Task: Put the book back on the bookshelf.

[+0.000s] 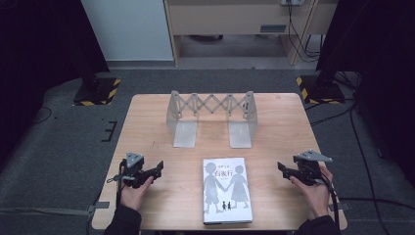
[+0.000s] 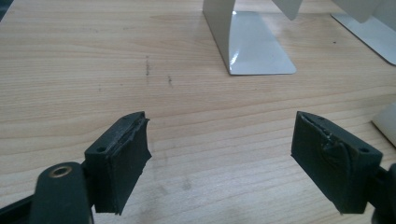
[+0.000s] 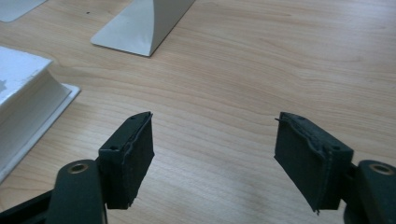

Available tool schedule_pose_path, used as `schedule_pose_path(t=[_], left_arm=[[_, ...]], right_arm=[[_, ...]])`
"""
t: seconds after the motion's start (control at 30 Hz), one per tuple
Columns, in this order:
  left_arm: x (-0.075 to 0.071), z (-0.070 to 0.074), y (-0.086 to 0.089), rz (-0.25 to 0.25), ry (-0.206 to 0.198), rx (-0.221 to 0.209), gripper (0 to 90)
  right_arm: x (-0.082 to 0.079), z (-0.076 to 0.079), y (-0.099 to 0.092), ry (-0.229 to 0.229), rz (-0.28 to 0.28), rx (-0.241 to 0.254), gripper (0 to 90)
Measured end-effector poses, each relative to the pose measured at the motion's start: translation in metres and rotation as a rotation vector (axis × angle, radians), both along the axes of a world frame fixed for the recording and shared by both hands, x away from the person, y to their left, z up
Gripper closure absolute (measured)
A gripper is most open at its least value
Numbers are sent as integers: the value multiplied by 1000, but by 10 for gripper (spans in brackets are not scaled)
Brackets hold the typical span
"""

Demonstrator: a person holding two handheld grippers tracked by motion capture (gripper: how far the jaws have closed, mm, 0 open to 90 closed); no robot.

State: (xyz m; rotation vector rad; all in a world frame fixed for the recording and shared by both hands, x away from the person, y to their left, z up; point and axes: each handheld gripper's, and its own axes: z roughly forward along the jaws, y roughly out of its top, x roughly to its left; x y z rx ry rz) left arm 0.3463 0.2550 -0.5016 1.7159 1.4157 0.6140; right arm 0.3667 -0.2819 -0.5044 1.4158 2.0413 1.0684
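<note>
A white book (image 1: 226, 190) with grey silhouetted figures on its cover lies flat near the front edge of the wooden table (image 1: 147, 127). Behind it stands a grey expandable metal book rack (image 1: 211, 116) with two upright ends and a scissor lattice between them. My left gripper (image 1: 157, 169) rests on the table left of the book, held in a hand, jaws open with bare wood between them (image 2: 219, 154). My right gripper (image 1: 282, 168) sits right of the book, also open and empty (image 3: 214, 154). The book's edge (image 3: 28, 100) lies to the left of the right gripper's jaws.
The rack's flat foot plates (image 2: 259, 44) (image 3: 133, 28) lie on the table ahead of both grippers. Two black stands with yellow-striped bases (image 1: 97, 90) (image 1: 320, 88) flank the table's far corners on grey carpet. Cables (image 1: 357, 142) trail on the floor at the right.
</note>
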Motion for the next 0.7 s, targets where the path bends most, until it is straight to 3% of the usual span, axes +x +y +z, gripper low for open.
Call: schedule_pose_path(t=[0.03,0.3,0.47,0.57,0.7], left_arm=[[0,0,-1,-7,-3,-6,203],[-3,0,-19,-60,-9,-6,212],[-6,-2,-30,-87,-16,-64,250],[-7,-2,-37,-110,-16,-49,252],[-9,-2,-41,-133,-15,-60,254]], right_arm=[[0,0,2,15,7,14,264],[-3,4,11,0,41,53,283],[-6,7,21,1,73,70,291],[-7,8,27,12,98,86,303],[-7,7,30,17,108,89,306]])
